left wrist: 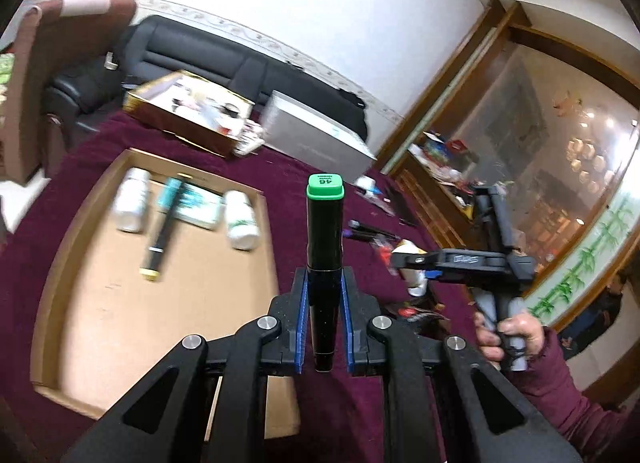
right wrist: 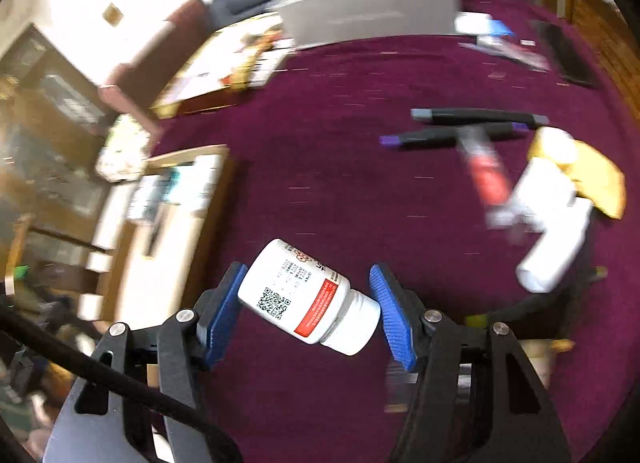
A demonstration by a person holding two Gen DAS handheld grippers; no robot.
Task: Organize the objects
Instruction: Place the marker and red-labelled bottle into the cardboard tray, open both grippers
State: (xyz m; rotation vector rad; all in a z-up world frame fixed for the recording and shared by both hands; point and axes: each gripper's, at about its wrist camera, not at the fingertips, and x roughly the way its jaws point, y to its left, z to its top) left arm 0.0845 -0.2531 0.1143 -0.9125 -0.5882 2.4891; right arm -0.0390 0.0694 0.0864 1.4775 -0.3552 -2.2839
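Note:
My left gripper [left wrist: 324, 275] is shut on a black marker with a green cap [left wrist: 325, 231], which stands up between the blue pads over the maroon cloth, just right of a cardboard tray [left wrist: 140, 323]. In the tray lie two white bottles [left wrist: 130, 199] [left wrist: 240, 219], a teal box [left wrist: 196, 203] and a black marker [left wrist: 160, 239]. My right gripper [right wrist: 306, 267] is shut on a white pill bottle with a red label band [right wrist: 304, 295], held tilted above the cloth with its cap toward the right pad. The tray [right wrist: 188, 155] lies to its left.
Loose on the cloth at the right lie two dark markers [right wrist: 476, 117], a red tube [right wrist: 484, 171], a white bottle [right wrist: 556, 247] and a yellow wrapper [right wrist: 596, 179]. A grey box [right wrist: 368, 3] and an open gold-edged box [left wrist: 188, 111] stand at the far side. A hand in a maroon sleeve [left wrist: 508, 335] holds the right gripper.

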